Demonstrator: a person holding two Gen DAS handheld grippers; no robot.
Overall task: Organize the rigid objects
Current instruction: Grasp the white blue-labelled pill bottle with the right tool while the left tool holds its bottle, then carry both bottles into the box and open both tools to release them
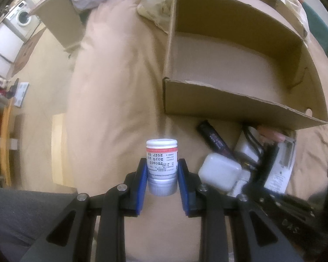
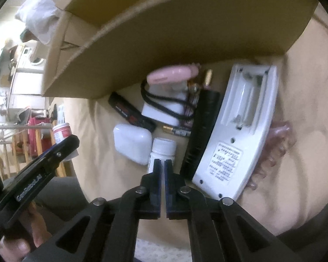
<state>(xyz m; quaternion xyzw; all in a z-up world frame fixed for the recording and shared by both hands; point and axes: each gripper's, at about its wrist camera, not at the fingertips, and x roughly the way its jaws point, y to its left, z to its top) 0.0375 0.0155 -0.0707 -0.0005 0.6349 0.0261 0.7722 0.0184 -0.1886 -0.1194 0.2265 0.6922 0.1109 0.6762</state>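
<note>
My left gripper is shut on a small white medicine bottle with a red band and silver cap, held upside down above the beige bedding; the bottle also shows in the right wrist view. The open cardboard box stands ahead to the right. My right gripper is shut and empty, its tips just in front of a white pill bottle. Around that bottle lie a white case, a black bar, a black cylinder and a white remote lying face down.
A pink object, a white adapter with black cord and a battery lie by the box wall. A clear spiky item lies right of the remote. A washing machine stands far left.
</note>
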